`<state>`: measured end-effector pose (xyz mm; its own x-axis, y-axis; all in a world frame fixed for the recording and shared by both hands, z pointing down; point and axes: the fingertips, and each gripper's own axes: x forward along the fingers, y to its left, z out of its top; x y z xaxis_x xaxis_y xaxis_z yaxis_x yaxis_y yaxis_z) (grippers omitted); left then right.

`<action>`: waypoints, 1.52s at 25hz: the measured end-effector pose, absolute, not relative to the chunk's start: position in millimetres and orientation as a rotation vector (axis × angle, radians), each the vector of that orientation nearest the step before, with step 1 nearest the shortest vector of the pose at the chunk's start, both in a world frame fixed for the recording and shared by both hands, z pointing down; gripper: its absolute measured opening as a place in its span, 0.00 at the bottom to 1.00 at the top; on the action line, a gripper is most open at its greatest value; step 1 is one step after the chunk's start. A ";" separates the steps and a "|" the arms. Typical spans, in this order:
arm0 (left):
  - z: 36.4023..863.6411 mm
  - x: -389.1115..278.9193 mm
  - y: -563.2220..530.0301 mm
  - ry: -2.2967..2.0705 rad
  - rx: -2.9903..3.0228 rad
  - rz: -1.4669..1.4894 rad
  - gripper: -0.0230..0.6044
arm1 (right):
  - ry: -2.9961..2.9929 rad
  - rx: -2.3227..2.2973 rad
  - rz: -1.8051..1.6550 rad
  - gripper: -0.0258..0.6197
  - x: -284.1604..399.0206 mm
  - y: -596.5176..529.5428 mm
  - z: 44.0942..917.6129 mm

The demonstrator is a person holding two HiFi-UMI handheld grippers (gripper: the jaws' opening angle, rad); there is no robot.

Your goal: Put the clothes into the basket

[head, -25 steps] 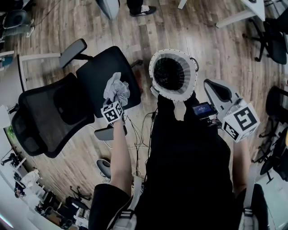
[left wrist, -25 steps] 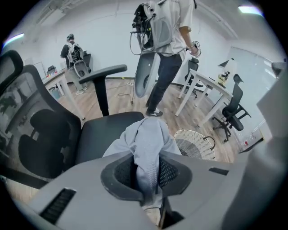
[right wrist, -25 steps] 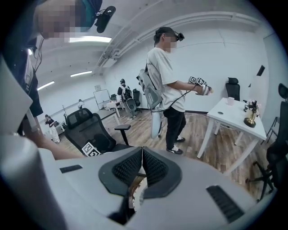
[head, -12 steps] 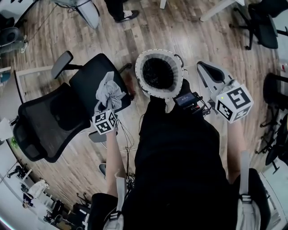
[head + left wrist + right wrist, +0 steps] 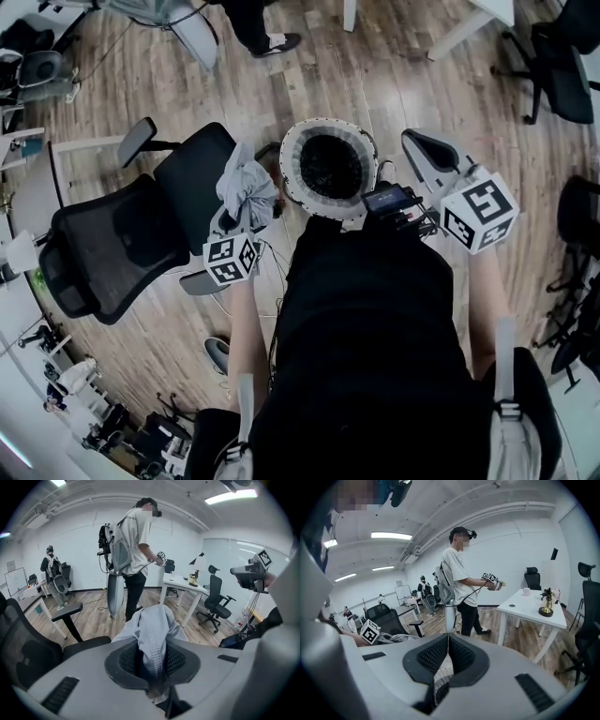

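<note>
Where the left gripper (image 5: 152, 667) clamps it, one pale grey garment (image 5: 152, 630), crumpled, ribbed seam showing, sits bunched at nine o'clock of the basket (image 5: 289, 169), just beside its rim; its full shape cannot be told. Right gripper (image 5: 448, 639), jaws together, at three o'clock. Black office chair (image 5: 122, 234) at nine, beyond.

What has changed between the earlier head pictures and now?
The left gripper, shut on the grey garment, has carried it from over the black chair's seat toward the basket. The garment now hangs close beside the white rim. Nothing was taken hold of or let go. The right gripper stays shut at the basket's other side, and the basket and chair stand as before.
</note>
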<state>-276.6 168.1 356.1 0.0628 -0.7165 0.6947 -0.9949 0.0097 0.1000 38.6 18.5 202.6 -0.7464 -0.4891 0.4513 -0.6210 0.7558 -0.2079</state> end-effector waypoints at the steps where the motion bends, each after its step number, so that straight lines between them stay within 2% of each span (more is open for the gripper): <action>1: 353.8 -266.8 163.9 -1.702 1.772 0.618 0.15 | -2.586 0.849 0.501 0.07 44.9 15.9 204.2; 9: 348.5 -186.0 121.8 -1.609 1.809 0.644 0.15 | -2.598 0.802 0.571 0.07 92.2 -12.2 222.7; 20: 420.6 -85.9 81.3 -1.481 1.697 0.656 0.15 | -2.610 0.854 0.689 0.07 169.2 -47.8 259.0; 38: 661.6 -19.3 65.1 -1.330 1.539 0.667 0.15 | -2.440 0.883 0.771 0.07 204.3 -50.0 390.9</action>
